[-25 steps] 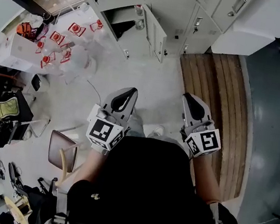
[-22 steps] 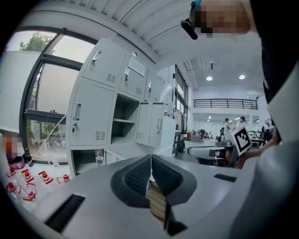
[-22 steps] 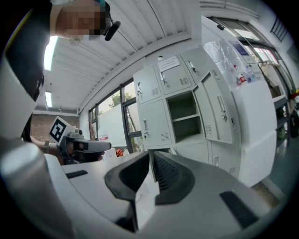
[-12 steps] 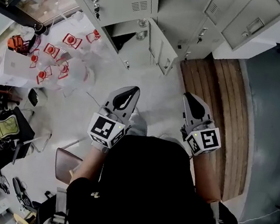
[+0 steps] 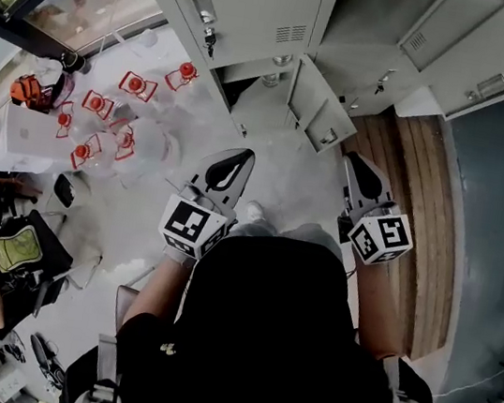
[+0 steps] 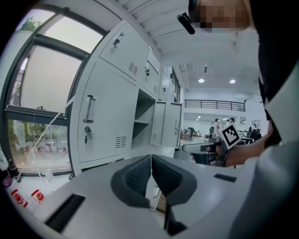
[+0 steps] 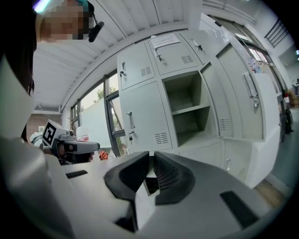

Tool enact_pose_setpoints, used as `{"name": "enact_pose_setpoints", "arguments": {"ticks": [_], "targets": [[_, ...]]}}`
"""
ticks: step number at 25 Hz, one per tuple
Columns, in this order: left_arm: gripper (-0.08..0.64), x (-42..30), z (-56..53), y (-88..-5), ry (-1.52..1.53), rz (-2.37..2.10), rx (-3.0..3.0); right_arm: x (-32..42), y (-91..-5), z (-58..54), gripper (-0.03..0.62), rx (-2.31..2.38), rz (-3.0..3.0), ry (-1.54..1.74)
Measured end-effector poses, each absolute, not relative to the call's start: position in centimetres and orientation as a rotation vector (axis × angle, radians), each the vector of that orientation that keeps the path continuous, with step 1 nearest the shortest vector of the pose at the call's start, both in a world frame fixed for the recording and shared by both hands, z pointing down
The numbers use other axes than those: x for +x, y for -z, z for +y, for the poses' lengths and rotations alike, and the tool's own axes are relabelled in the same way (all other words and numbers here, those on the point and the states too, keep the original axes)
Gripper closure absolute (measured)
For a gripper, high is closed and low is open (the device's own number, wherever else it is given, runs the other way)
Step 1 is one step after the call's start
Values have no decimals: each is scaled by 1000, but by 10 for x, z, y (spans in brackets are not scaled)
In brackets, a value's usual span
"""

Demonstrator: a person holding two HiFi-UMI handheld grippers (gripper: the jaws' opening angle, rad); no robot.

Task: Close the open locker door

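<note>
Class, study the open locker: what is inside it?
Inside the open locker, one shelf splits it into two compartments, both looking bare from the right gripper view. Its left inner wall is hidden behind the frame.

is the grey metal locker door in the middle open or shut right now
Open: the grey metal locker door is swung out to the right, exposing the compartment and its shelf.

Ahead: bare pale floor (image 5: 286, 175) lies open right up to the lockers.
Sticking out: the grey metal locker door (image 5: 323, 110) juts into that lane, right of the open compartment (image 7: 184, 109).
Left flank: clear plastic bottles with red caps (image 5: 125, 140) crowd the floor.
</note>
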State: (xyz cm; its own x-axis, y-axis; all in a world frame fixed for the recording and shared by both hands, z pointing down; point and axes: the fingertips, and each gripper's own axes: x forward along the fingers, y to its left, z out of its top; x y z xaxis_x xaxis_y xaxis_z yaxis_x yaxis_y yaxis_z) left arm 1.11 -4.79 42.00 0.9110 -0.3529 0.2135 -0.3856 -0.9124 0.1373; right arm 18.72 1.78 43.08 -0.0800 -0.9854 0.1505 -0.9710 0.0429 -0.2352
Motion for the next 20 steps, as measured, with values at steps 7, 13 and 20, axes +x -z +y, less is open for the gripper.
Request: {"name": "enact_pose_setpoints", "arguments": {"ticks": [7, 13, 20], "targets": [[536, -3, -72, -429, -298, -611, 2856, 213, -448, -13, 543, -2139, 2266, 501], [537, 11, -75, -440, -345, -679, 2812, 248, -468, -29, 543, -2109, 2362, 590], [537, 34, -68, -457, -402, -794, 2707, 279, -510, -36, 527, -2014, 2472, 757]]}}
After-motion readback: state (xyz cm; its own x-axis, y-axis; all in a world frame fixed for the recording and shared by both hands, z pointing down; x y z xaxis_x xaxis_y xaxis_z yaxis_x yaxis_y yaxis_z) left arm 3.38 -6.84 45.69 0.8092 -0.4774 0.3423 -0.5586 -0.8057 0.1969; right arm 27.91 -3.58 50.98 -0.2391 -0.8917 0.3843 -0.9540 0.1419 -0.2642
